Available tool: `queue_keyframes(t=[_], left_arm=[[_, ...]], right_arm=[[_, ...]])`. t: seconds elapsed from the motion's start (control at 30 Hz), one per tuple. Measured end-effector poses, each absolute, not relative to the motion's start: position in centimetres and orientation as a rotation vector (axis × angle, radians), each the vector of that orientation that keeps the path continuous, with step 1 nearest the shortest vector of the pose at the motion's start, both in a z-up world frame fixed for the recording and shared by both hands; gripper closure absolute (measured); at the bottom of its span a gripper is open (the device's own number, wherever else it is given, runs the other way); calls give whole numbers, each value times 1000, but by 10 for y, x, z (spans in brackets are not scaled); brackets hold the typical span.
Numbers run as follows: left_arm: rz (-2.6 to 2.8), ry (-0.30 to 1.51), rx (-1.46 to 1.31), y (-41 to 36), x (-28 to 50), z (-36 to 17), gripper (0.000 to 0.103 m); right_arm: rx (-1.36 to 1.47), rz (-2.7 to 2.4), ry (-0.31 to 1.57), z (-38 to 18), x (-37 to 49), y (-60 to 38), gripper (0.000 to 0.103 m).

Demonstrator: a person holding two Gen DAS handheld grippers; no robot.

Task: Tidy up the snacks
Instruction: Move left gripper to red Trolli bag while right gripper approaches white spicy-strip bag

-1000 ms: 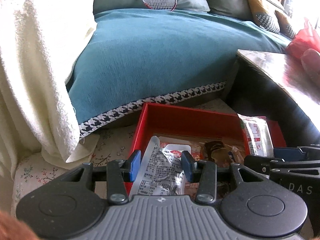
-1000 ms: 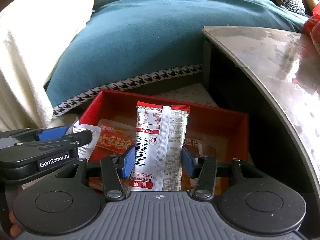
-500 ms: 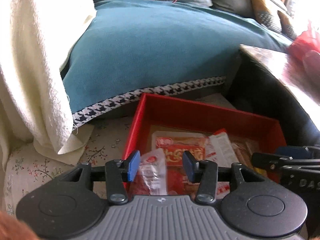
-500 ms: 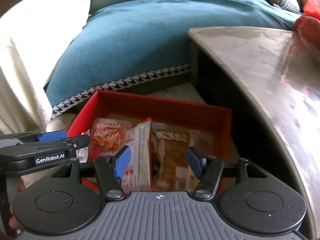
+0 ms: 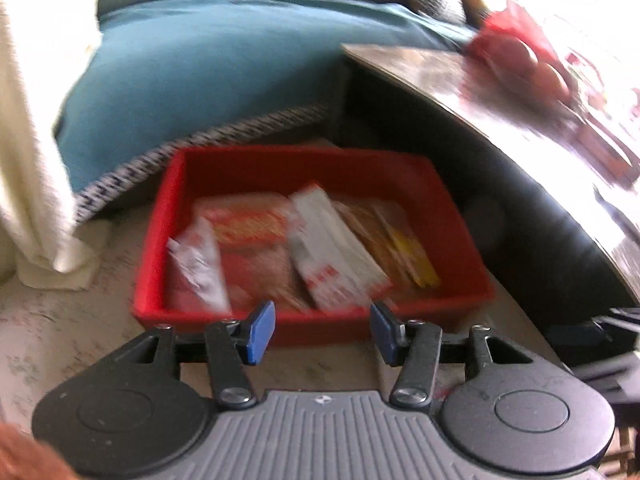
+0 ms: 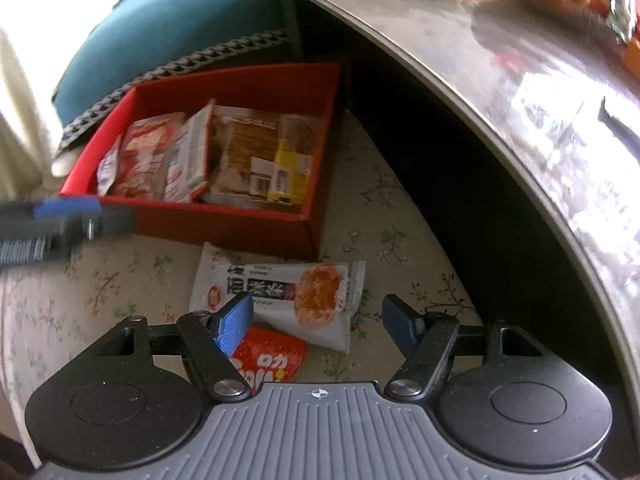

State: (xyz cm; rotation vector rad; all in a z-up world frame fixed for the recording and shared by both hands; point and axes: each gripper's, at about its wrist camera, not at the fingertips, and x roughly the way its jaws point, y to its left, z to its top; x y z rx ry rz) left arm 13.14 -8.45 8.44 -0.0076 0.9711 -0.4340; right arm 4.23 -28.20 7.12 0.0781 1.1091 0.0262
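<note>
A red box (image 5: 312, 168) on the floral cloth holds several snack packets, among them a white-and-red packet (image 5: 336, 252) and a small clear packet (image 5: 200, 268). My left gripper (image 5: 322, 332) hangs open just short of the box's near wall, with nothing between its fingers. In the right wrist view the red box (image 6: 240, 80) lies further off. My right gripper (image 6: 316, 324) has its jaws opening above a white packet with an orange picture (image 6: 288, 292) and a red packet (image 6: 268, 356), both lying on the cloth. Its pads touch neither. The left gripper's blue finger (image 6: 68, 208) shows blurred at the left.
A grey stone-topped table (image 6: 480, 60) curves along the right, with a dark gap under it and red bags and snacks (image 5: 508, 48) on top. A teal sofa cushion (image 5: 200, 68) and a cream throw (image 5: 28, 140) stand behind the box.
Both grippers opened and let their packets drop into the red box. Both have since pulled back from it, the right one ending over the loose packets on the cloth.
</note>
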Motion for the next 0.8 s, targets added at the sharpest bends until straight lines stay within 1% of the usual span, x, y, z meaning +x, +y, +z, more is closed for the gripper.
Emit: queue_keyframes(t=[0.17, 0.33, 0.37, 0.43, 0.47, 0.5, 0.6, 0.63, 0.7, 0.73, 0.8], left_arm=[[-528, 996, 26, -110, 116, 79, 58], [-544, 1058, -20, -107, 113, 69, 58], [-538, 1070, -29, -105, 112, 67, 58], [-523, 1089, -46, -100, 107, 63, 58], [-517, 1098, -53, -97, 104, 62, 58], [-514, 1104, -58, -94, 100, 62, 58], [-505, 1110, -73, -85, 87, 60, 57], [-508, 1115, -77, -83, 83, 58, 57], [-513, 1124, -87, -78, 73, 57, 56], [-511, 1124, -93, -75, 68, 57, 56], [-518, 1134, -130, -68, 59, 57, 54]], right_arm=[[51, 124, 1150, 47, 65, -268, 26], [40, 209, 1199, 29, 78, -256, 25], [33, 225, 1217, 27, 78, -254, 24], [43, 270, 1265, 24, 74, -249, 15], [49, 292, 1292, 24, 69, -247, 16], [61, 319, 1307, 24, 64, -244, 14], [141, 366, 1361, 22, 46, -246, 14], [185, 394, 1383, 21, 40, -249, 17], [225, 430, 1365, 28, 30, -257, 19], [208, 410, 1329, 36, 27, -262, 17], [204, 350, 1259, 49, 26, -274, 16]])
